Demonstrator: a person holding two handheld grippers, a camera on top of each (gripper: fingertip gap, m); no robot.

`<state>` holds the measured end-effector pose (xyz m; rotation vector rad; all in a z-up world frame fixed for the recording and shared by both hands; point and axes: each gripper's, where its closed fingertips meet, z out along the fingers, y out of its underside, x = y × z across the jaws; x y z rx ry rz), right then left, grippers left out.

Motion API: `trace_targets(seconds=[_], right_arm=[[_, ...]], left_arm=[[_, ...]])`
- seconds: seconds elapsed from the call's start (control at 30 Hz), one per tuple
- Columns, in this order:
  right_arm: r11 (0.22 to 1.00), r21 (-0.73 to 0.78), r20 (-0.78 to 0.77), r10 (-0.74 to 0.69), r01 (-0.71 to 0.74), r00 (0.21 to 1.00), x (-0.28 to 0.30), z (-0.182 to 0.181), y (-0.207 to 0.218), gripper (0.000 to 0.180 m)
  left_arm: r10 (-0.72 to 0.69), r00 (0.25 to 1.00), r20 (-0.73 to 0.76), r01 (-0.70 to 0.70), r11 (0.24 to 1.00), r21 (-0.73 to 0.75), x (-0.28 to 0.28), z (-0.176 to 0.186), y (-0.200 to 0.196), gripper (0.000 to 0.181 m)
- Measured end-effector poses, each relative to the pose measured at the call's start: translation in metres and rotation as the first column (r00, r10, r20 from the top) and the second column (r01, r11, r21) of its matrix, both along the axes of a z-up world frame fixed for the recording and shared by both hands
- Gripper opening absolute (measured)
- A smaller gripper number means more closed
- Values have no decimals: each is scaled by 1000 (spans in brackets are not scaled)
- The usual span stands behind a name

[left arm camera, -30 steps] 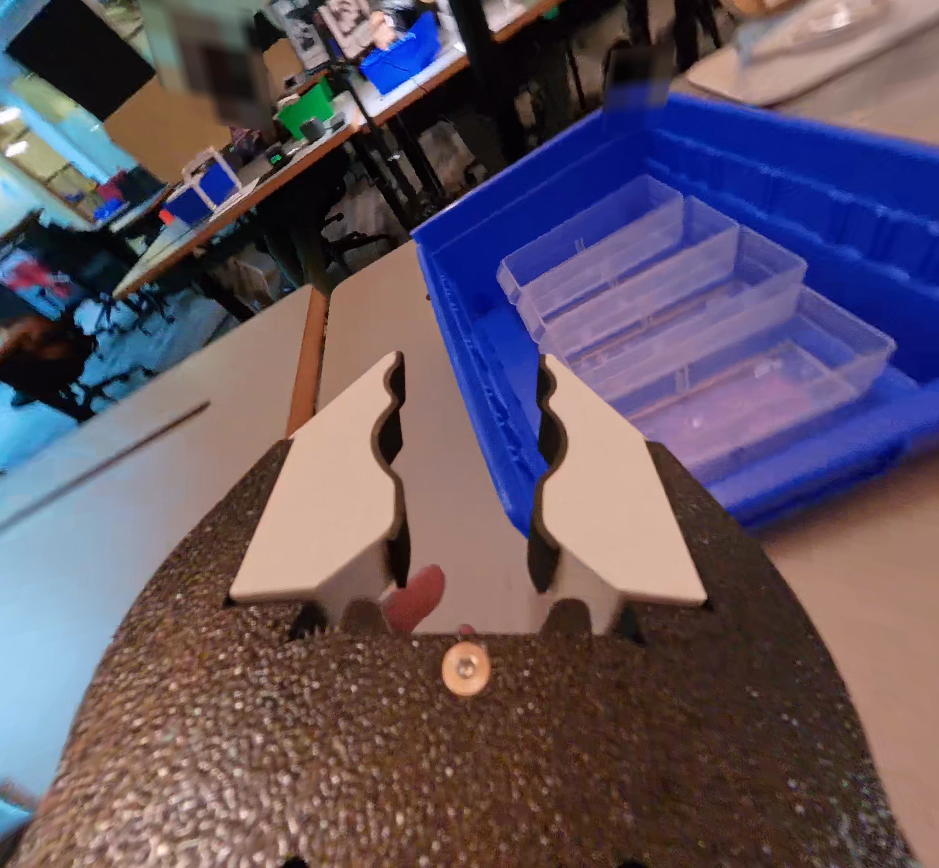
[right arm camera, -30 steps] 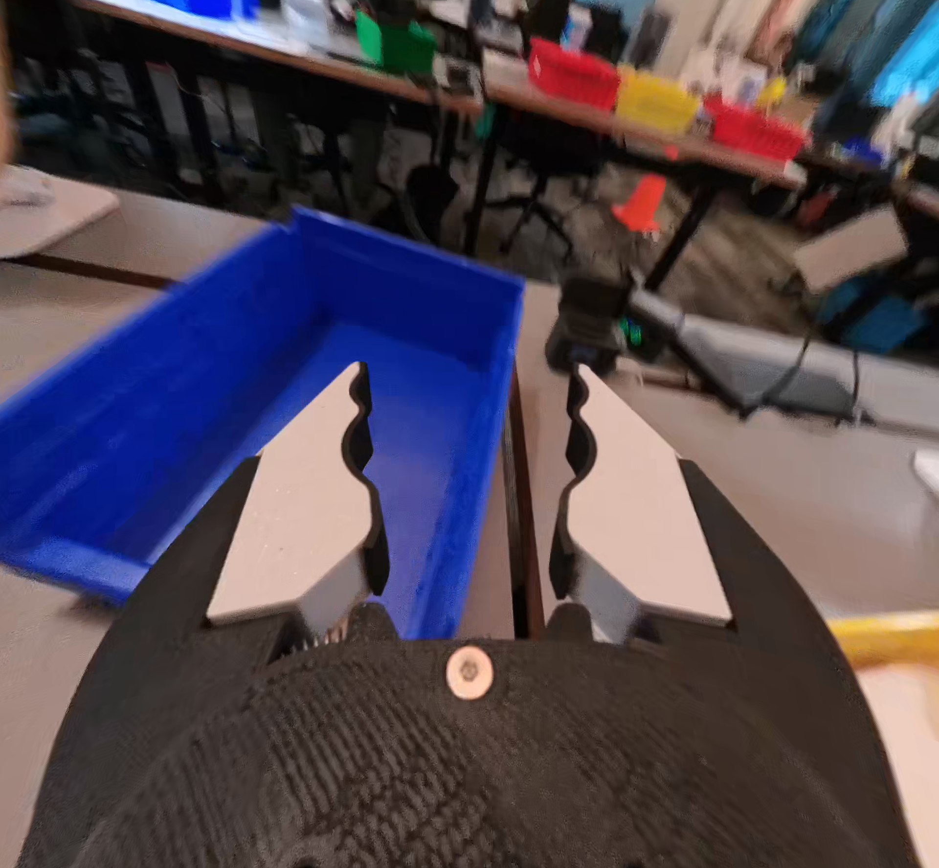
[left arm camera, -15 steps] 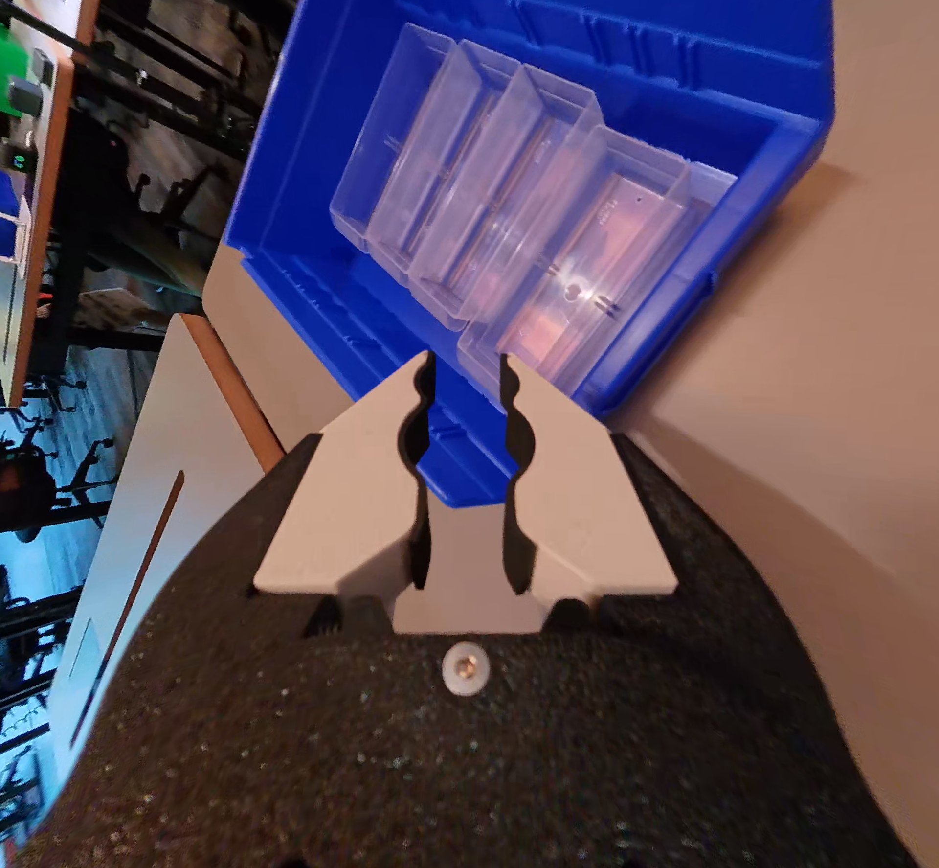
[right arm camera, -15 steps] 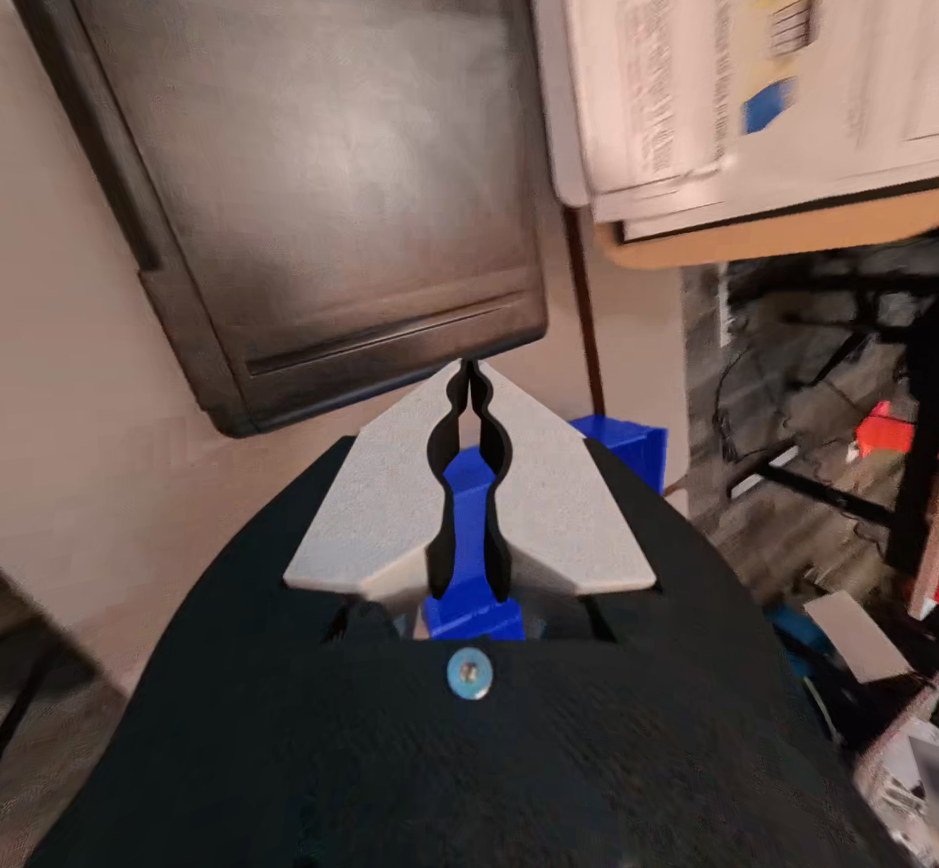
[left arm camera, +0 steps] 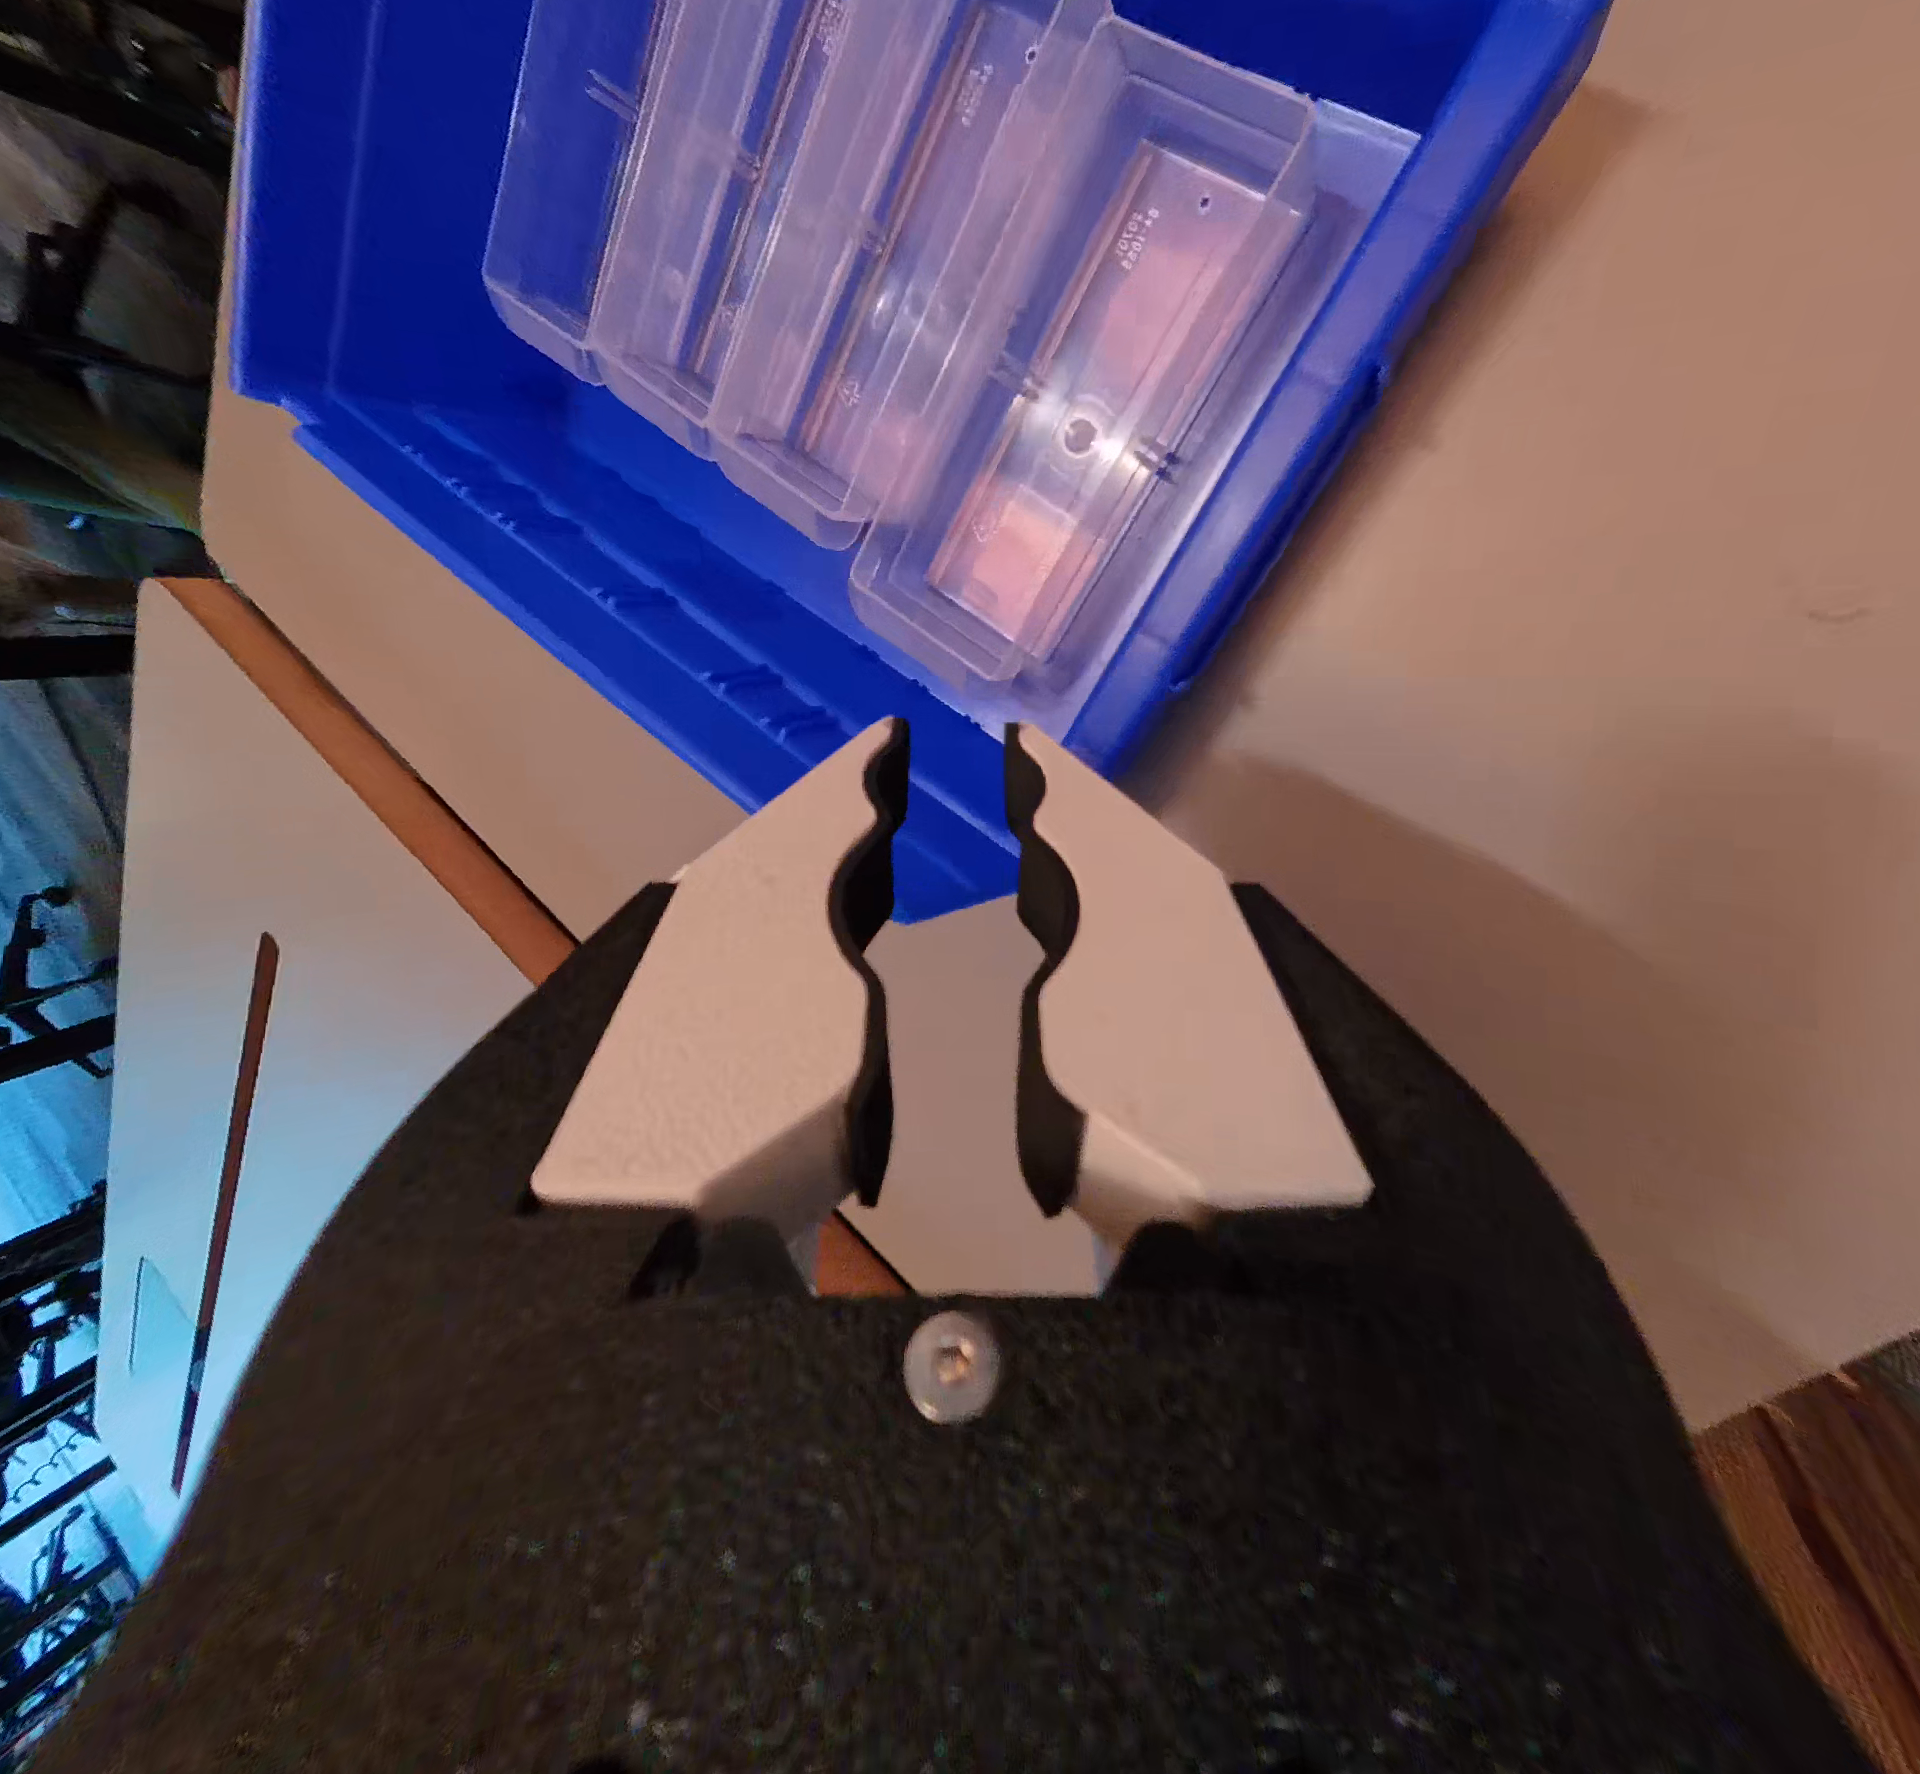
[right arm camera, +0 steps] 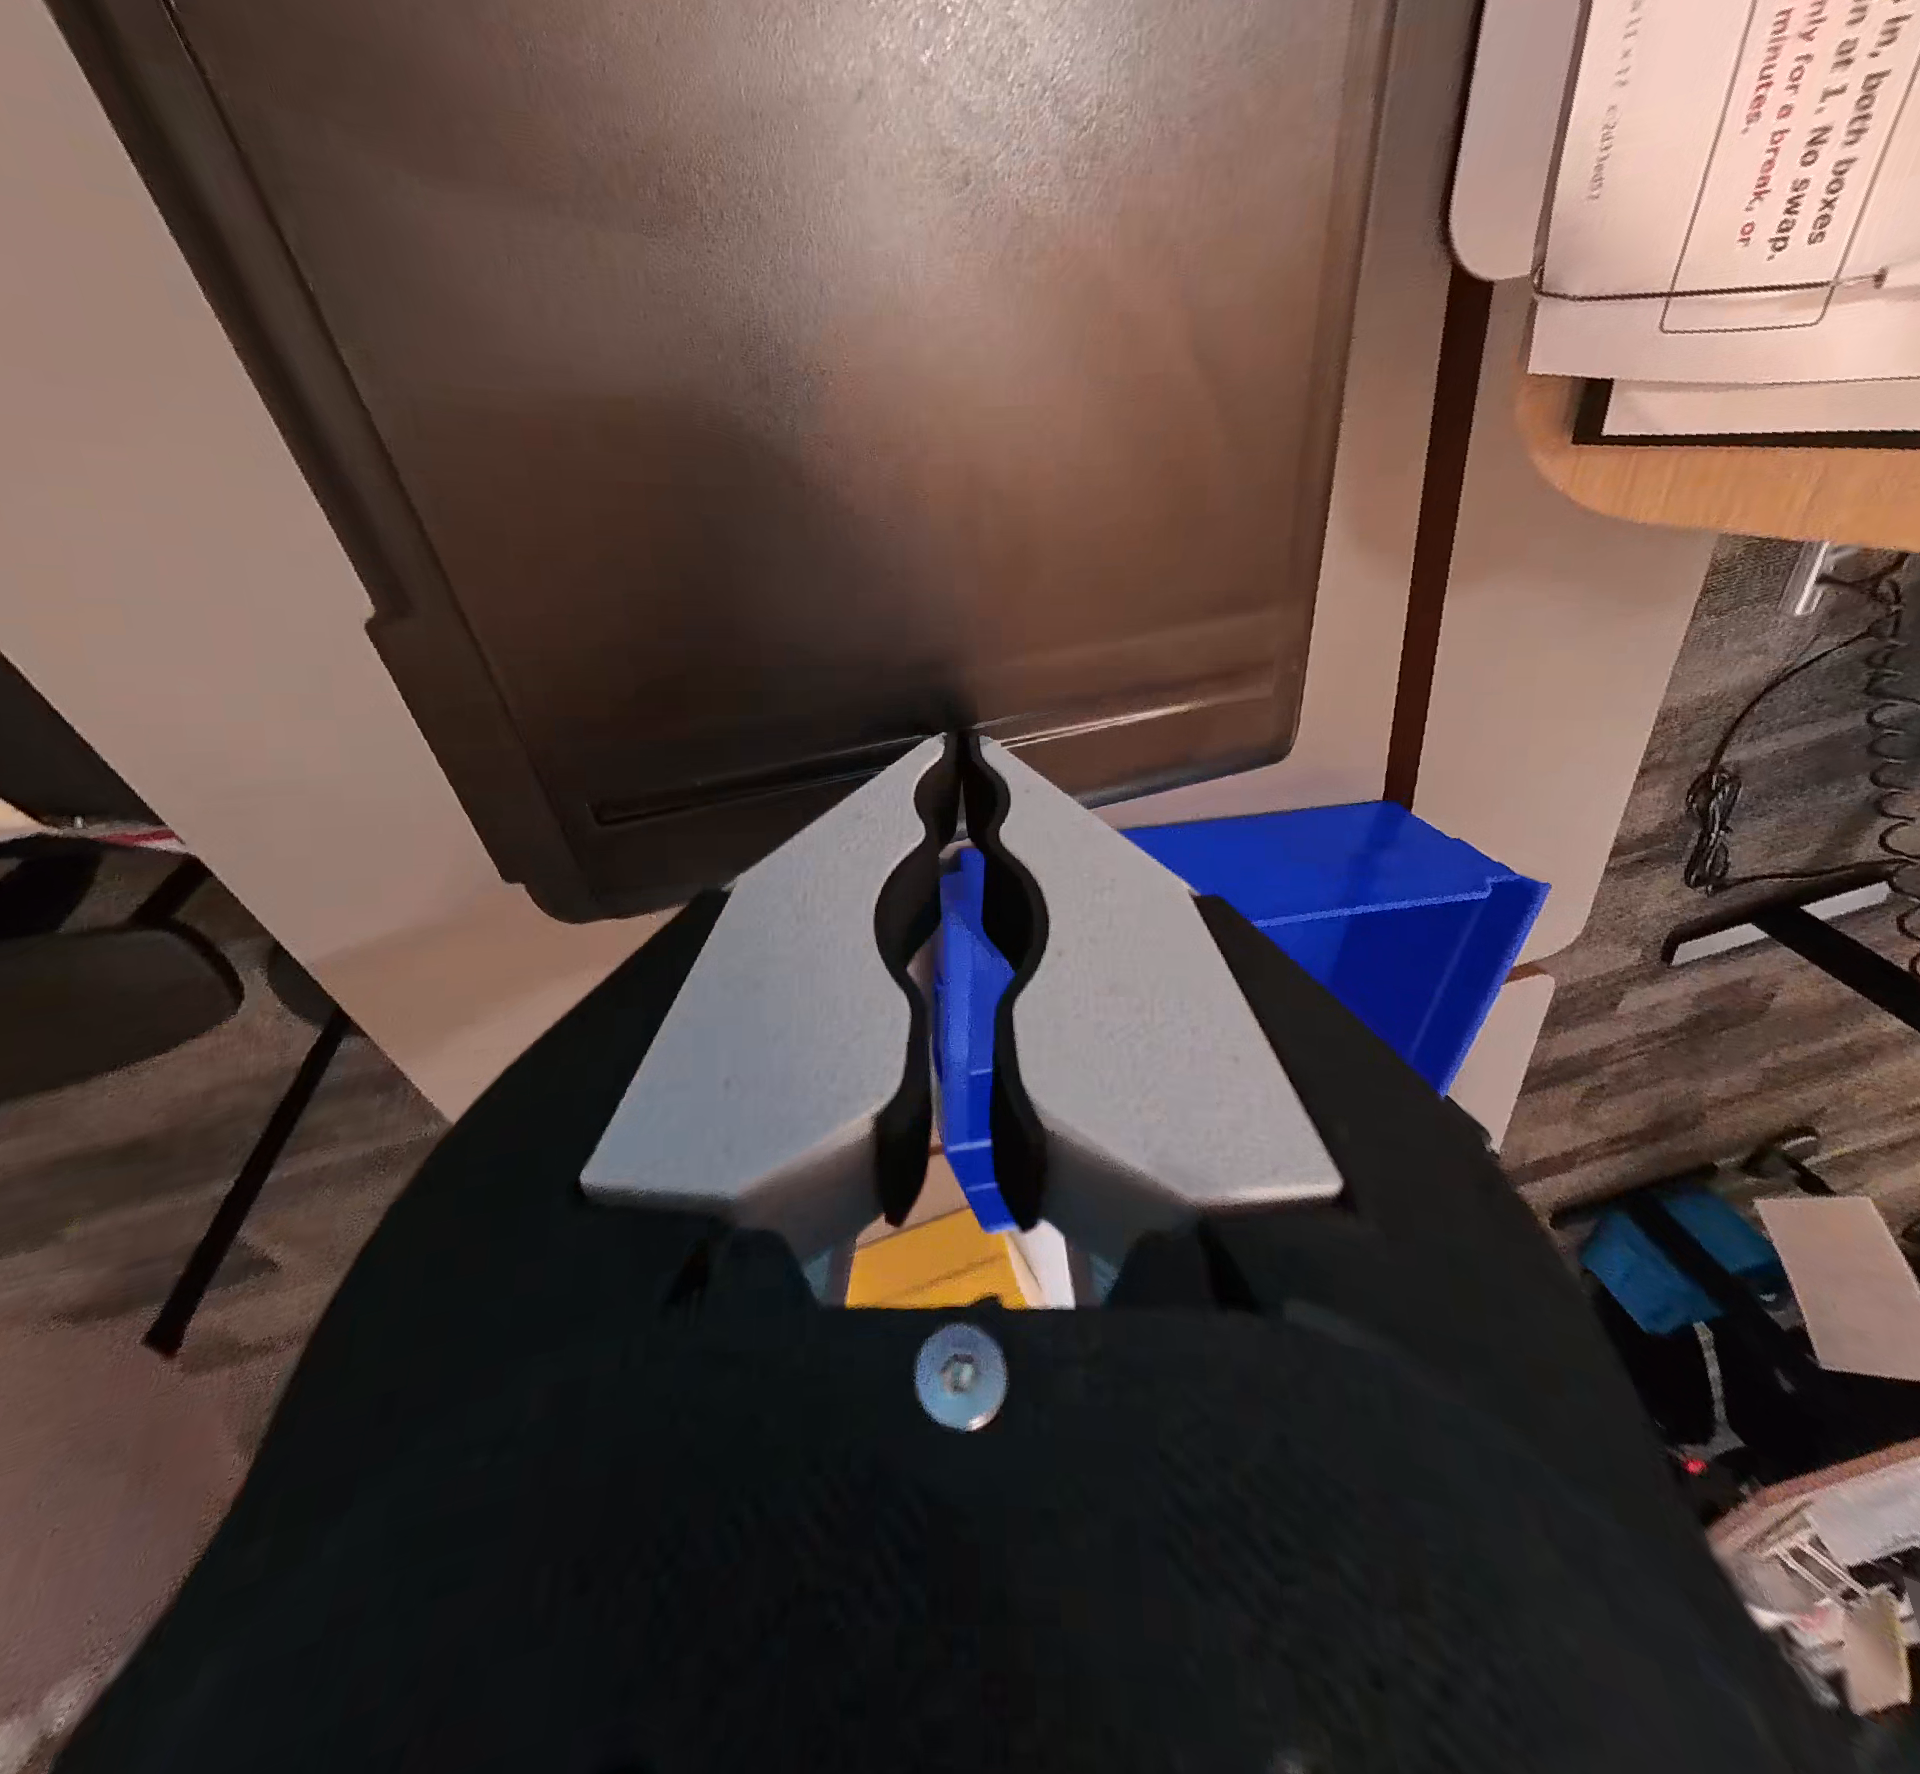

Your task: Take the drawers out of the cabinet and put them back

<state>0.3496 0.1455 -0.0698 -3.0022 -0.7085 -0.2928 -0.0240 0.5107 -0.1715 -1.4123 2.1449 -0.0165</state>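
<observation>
**Reaching for a drawer**

My left claw [left arm camera: 954, 737] hangs released, a narrow gap between its tips, over the near corner of the blue bin [left arm camera: 374, 166], where the clear drawers [left arm camera: 831, 249] lie overlapping. My right claw [right arm camera: 954, 748] is clenched on the dark cabinet's [right arm camera: 779, 270] edge. I should pinch the nearest drawer's rim squarely.

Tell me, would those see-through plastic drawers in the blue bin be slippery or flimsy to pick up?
The clear plastic drawers look glossy, so probably slick. Thin walls and no visible contents suggest they are light, maybe slightly flexible. They overlap in the blue plastic bin, so lifting one may shift the others.
</observation>
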Motion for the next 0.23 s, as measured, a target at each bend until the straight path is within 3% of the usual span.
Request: trace_targets(seconds=[0.03,0.23], right_arm=[[1000,-21,4,6,-6,1000,0,0,0,0],[994,-106,-16,15,-16,1000,0,0,-1,0]], left_arm=[[3,1000,-17,-3,1000,1,4,2,1,16],[-4,973,-230,22,997,78,23,-6,18,24]])
